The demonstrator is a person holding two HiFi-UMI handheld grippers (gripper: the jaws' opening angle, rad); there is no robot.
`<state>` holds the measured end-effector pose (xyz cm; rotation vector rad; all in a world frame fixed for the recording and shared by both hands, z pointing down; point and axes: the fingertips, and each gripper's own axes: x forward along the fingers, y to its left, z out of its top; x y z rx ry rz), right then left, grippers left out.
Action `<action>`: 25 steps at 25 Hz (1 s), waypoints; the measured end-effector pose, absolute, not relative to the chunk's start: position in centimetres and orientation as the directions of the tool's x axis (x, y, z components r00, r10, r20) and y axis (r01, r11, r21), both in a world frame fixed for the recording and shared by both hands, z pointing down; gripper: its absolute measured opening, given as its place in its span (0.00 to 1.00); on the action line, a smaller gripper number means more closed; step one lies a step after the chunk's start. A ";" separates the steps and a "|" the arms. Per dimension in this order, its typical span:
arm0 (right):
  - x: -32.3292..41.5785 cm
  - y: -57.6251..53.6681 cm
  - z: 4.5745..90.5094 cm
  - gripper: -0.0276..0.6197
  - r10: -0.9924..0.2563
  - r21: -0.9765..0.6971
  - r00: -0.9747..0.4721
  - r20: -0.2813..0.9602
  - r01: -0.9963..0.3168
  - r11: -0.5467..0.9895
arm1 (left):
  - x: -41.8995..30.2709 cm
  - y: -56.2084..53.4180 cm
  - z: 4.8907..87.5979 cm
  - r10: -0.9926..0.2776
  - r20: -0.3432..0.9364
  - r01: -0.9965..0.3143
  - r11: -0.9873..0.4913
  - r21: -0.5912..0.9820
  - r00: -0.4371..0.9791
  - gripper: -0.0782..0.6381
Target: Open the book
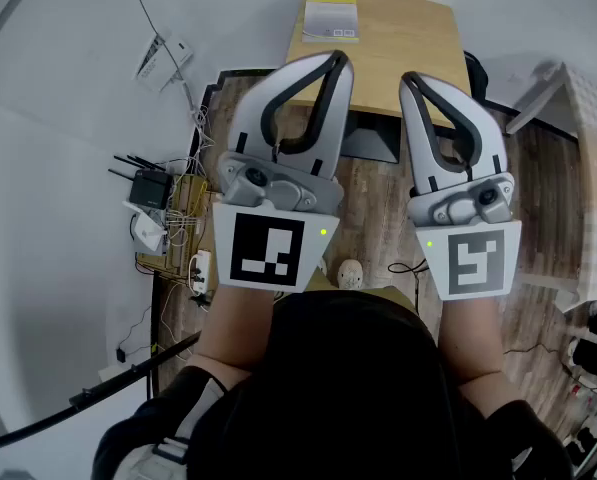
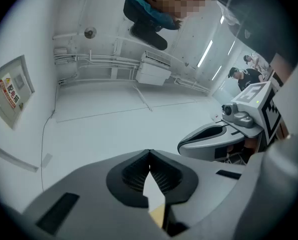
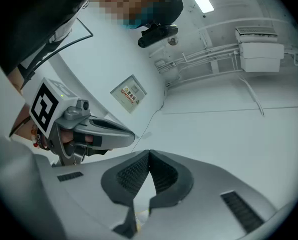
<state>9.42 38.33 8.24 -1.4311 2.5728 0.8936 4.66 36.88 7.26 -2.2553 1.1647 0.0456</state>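
The book (image 1: 331, 18) lies closed on the table (image 1: 408, 28), at its left end. The person stands back from the table with both claws raised and well apart from it. The left claw (image 1: 336, 63) is clenched on nothing, and so is the right claw (image 1: 411, 80). I judge that the opening is not yet begun. The next move calls for bringing one claw down to the table, releasing it and catching the cover's edge.

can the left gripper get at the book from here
Probably yes: nothing stands between the left gripper and the book, which lies uncovered on the table. Its jaws are shut and empty.
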 end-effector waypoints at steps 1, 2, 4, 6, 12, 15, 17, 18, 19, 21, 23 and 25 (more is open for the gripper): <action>9.4 38.3 8.2 0.09 -0.757 0.454 -0.567 -0.324 -0.795 0.401 | 4.6 36.8 7.3 -0.735 -0.290 -0.757 -0.442 -0.481 0.613 0.12; 9.3 38.3 8.1 0.09 -0.756 0.453 -0.569 -0.325 -0.795 0.403 | 4.5 36.8 7.2 -0.736 -0.291 -0.761 -0.444 -0.474 0.611 0.12; 9.3 38.3 8.1 0.09 -0.753 0.453 -0.572 -0.326 -0.793 0.406 | 4.4 36.7 7.2 -0.738 -0.294 -0.765 -0.444 -0.468 0.608 0.12; 9.2 38.3 8.1 0.09 -0.751 0.456 -0.574 -0.326 -0.791 0.407 | 4.5 36.7 7.2 -0.738 -0.294 -0.764 -0.441 -0.471 0.607 0.12; 9.1 38.2 8.3 0.09 -0.748 0.454 -0.581 -0.320 -0.788 0.417 | 4.4 36.9 7.3 -0.743 -0.288 -0.761 -0.430 -0.485 0.604 0.12; 8.9 38.3 8.3 0.09 -0.744 0.456 -0.586 -0.322 -0.784 0.420 | 4.4 36.7 7.4 -0.747 -0.282 -0.760 -0.429 -0.489 0.603 0.12; 8.8 38.3 8.4 0.09 -0.742 0.460 -0.592 -0.316 -0.779 0.426 | 4.5 36.7 7.5 -0.746 -0.280 -0.759 -0.430 -0.489 0.604 0.12; 8.8 38.2 8.5 0.09 -0.739 0.460 -0.597 -0.313 -0.776 0.432 | 4.5 36.6 7.5 -0.746 -0.279 -0.757 -0.431 -0.491 0.605 0.12; 8.7 38.2 8.5 0.09 -0.736 0.457 -0.601 -0.312 -0.774 0.438 | 4.5 36.6 7.5 -0.746 -0.277 -0.756 -0.430 -0.493 0.606 0.12; 8.7 38.2 8.5 0.09 -0.728 0.449 -0.610 -0.313 -0.771 0.452 | 4.6 36.5 7.7 -0.748 -0.271 -0.754 -0.431 -0.497 0.606 0.12; 8.7 38.1 8.6 0.09 -0.727 0.442 -0.611 -0.312 -0.771 0.459 | 4.5 36.4 7.7 -0.750 -0.271 -0.756 -0.431 -0.493 0.604 0.12; 8.7 38.1 8.7 0.09 -0.728 0.440 -0.612 -0.309 -0.770 0.462 | 4.3 36.5 7.8 -0.752 -0.272 -0.760 -0.429 -0.489 0.600 0.12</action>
